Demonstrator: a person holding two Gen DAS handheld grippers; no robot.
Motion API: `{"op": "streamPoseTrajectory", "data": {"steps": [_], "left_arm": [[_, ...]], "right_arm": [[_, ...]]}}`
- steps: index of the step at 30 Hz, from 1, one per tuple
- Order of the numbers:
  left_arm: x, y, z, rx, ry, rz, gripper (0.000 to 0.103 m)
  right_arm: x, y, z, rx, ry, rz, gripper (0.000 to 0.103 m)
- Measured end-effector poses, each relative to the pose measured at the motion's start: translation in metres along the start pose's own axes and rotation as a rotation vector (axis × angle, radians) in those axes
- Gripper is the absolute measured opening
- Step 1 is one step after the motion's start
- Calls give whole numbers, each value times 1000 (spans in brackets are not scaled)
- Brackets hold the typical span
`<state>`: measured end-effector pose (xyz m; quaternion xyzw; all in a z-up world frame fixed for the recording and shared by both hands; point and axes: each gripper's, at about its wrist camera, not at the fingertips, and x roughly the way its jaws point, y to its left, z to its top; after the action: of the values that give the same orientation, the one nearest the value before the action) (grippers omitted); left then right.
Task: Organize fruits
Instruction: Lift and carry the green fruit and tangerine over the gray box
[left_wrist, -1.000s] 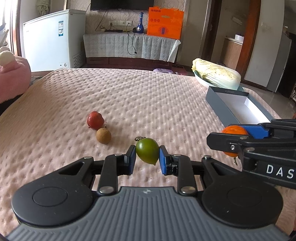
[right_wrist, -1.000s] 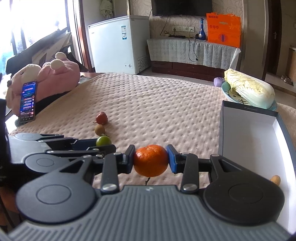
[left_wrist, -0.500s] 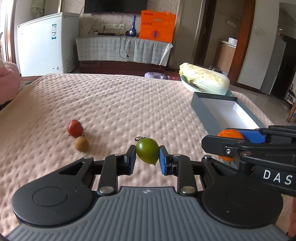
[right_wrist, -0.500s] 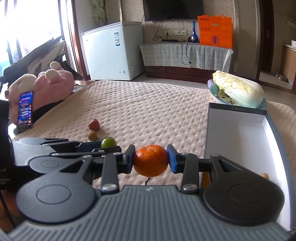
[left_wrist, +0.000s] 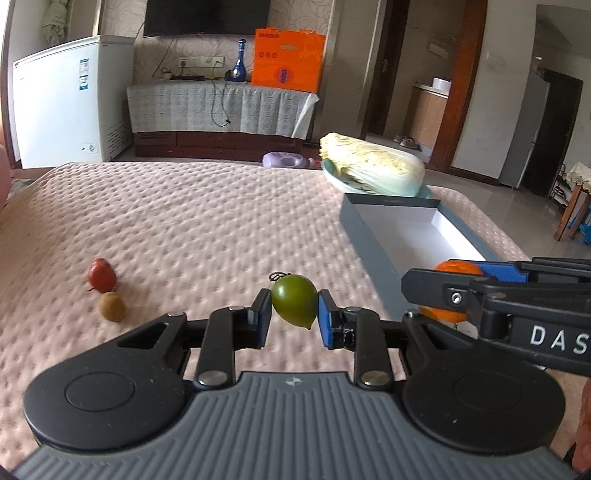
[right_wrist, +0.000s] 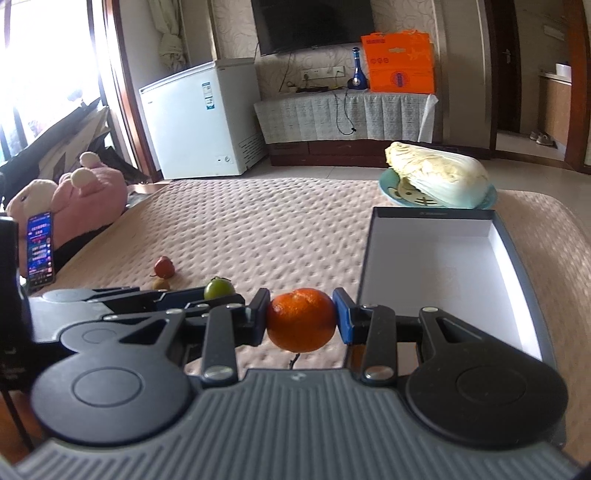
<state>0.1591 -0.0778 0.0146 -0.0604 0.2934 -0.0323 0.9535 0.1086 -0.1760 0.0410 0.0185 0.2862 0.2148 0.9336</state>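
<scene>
Both tongs are loaded. The left tongs (left_wrist: 294, 318) are clamped narrow on a green fruit (left_wrist: 294, 300); the right tongs (right_wrist: 300, 320) hold an orange (right_wrist: 300, 319) between their blue pads.

Governing relation: the open box (right_wrist: 436, 266) — grey walls, white inside — lies at about 1 o'clock from the right tongs, just beside them, with its long axis running away from the camera toward 12 o'clock. In the left wrist view the box (left_wrist: 397, 225) sits at about 2 o'clock, and the right tongs (left_wrist: 448, 291) stand between the left tongs and its near end. By this reading the right hand is nearer the box and should deliver first.

Surroundings on the pink bedspread (left_wrist: 192, 229):
- a red fruit (left_wrist: 101, 275) and a brown fruit (left_wrist: 112, 306), touching or nearly so, at 10 o'clock from the left tongs, well apart from the box;
- a cabbage (right_wrist: 439, 173) on a plate (right_wrist: 397, 192) just beyond the box's far wall.

Obstructions — the near box wall must be cleared before release, and the two tongs are close enough to collide if both swing in together.
</scene>
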Motion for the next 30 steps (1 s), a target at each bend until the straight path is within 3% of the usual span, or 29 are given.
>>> {"op": "streamPoseTrajectory", "data": {"steps": [17,30], "left_arm": [[10,-36,-2,47,1,-78,31],[15,-68,-7,64,4,-153,31]], "right_arm": [[-18,-37,1,94,-45,-63,40],[-33,-69,2,189,-94,-159,40]]}}
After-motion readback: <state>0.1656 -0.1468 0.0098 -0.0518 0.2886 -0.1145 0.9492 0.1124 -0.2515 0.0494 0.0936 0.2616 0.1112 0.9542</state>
